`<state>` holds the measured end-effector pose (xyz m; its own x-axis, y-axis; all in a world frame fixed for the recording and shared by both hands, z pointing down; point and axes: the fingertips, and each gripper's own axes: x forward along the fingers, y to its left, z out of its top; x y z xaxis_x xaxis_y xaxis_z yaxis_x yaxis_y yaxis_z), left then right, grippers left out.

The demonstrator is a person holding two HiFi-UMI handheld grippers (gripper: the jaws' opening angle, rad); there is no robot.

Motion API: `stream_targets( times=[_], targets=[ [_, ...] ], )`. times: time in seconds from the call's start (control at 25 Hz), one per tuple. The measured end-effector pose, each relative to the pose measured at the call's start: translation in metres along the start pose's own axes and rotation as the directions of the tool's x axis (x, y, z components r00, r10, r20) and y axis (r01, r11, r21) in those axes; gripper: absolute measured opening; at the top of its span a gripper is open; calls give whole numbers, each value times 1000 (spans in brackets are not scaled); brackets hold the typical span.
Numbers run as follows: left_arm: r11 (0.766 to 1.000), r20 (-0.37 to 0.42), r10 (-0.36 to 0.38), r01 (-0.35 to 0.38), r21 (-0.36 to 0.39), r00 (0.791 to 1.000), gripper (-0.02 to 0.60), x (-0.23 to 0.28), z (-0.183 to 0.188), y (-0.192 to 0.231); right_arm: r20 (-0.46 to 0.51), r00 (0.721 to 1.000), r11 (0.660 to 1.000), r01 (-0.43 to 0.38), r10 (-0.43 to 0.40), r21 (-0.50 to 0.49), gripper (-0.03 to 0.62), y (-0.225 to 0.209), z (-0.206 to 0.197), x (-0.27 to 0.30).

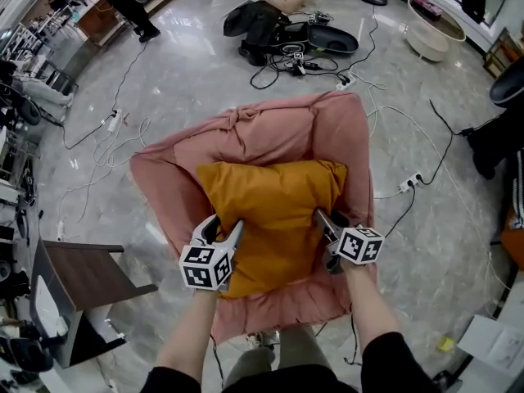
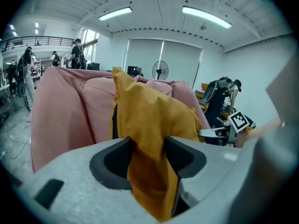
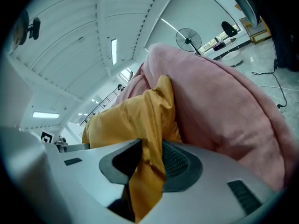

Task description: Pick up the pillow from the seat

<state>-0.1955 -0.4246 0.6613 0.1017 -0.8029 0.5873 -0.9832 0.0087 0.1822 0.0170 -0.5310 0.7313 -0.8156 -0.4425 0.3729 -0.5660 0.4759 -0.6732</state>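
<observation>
The orange pillow [image 1: 274, 211] lies on the pink seat [image 1: 270, 125], with the left gripper [image 1: 228, 229] clamped on its near left edge and the right gripper [image 1: 327, 219] on its right edge, likely for a level lift.

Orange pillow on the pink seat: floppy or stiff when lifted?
Probably floppy: the pillow folds where the left gripper and right gripper pinch its fabric, so the middle may sag. Its matte cloth should not slip from the jaws. Puffy shape suggests it's light.
</observation>
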Motion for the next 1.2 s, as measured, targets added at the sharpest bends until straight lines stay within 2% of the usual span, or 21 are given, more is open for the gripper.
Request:
stream_targets(
  times=[0.2, 0.36, 1.0, 1.2],
  targets=[
    [999, 5, -32, 32, -11, 999, 154, -14, -4, -8, 13, 999, 998, 50, -50, -28, 89, 10, -6, -18],
    [999, 20, -49, 49, -7, 999, 121, -31, -7, -13, 38, 996, 995, 87, -85, -51, 62, 26, -11, -39],
    [986, 88, -166, 162, 47, 982, 89, -119, -32, -44, 174, 961, 959, 240, -214, -149, 34, 108, -56, -158],
    [982, 112, -188, 182, 57, 976, 86, -155, -42, -50, 211, 951, 949, 265, -227, -170, 31, 140, -75, -194]
  ],
)
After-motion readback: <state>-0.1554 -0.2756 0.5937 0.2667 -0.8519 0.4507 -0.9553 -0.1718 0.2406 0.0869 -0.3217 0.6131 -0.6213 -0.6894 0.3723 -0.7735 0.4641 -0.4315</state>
